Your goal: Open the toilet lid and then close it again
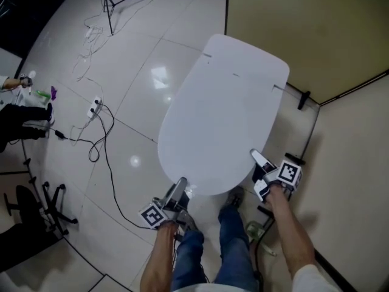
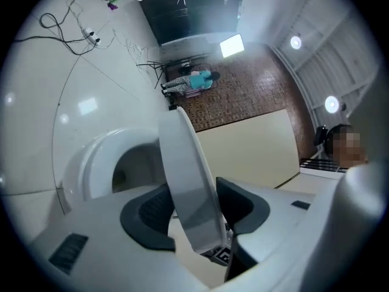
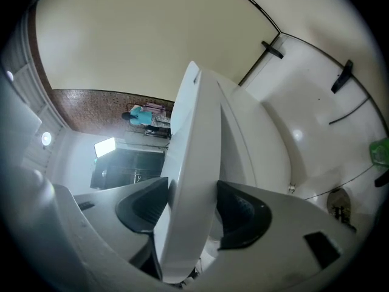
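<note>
Left gripper [image 1: 181, 186] and right gripper [image 1: 259, 161] are both clamping the toilet lid [image 1: 225, 108] at its front rim, holding it part-raised off the seat [image 2: 91, 157], with the open-and-close cycle seemingly unfinished.

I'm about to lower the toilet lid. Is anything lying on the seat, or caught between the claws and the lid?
Nothing visible. The left claw and right claw grip the toilet lid directly by its front rim. The part of the seat that shows under it in the left gripper view looks bare.
</note>
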The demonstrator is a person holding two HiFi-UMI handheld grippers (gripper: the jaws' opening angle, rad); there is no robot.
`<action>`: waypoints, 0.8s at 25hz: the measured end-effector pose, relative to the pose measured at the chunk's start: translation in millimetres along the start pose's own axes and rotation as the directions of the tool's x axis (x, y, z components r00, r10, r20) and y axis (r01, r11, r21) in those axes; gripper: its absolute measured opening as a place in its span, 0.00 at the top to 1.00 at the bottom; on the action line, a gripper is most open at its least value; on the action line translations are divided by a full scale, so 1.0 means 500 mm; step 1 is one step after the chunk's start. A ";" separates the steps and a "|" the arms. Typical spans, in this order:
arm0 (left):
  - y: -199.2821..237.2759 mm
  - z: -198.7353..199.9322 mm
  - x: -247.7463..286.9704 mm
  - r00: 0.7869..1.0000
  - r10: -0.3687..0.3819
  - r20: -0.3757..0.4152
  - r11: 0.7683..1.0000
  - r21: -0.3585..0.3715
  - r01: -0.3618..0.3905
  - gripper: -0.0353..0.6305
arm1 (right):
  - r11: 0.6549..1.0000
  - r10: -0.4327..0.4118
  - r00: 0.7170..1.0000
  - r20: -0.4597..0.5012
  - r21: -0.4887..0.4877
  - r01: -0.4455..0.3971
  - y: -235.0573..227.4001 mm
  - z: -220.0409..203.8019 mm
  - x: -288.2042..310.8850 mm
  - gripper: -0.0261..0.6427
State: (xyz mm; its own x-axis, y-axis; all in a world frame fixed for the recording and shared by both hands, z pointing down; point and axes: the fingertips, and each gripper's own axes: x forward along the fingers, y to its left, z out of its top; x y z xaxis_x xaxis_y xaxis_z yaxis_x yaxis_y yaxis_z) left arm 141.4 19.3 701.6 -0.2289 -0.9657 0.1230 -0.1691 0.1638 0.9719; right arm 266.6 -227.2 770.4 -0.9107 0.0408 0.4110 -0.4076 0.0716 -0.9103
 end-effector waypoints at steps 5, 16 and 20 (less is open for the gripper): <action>-0.061 0.022 0.004 1.000 -0.025 0.003 1.000 -0.004 0.025 0.65 | 0.994 0.111 0.991 0.074 -0.002 -0.111 0.053 0.004 -0.010 0.55; -0.402 0.139 0.161 0.968 -0.246 -0.045 0.963 0.102 0.249 0.70 | 0.563 0.159 0.973 0.165 -0.825 0.048 0.380 0.026 -0.181 0.50; -0.519 0.186 0.269 0.949 -0.306 -0.071 0.934 0.171 0.314 0.72 | 0.308 0.138 0.976 0.167 -0.944 0.118 0.501 0.010 -0.230 0.50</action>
State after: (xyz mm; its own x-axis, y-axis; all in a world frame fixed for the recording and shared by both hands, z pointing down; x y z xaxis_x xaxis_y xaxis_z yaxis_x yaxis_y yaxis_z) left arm 65.2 -134.2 447.2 -0.0973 -0.9813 -0.1660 -0.3935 -0.1153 0.9121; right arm 268.9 -218.9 495.0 -0.9565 -0.1171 0.2670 -0.1704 0.9677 -0.1860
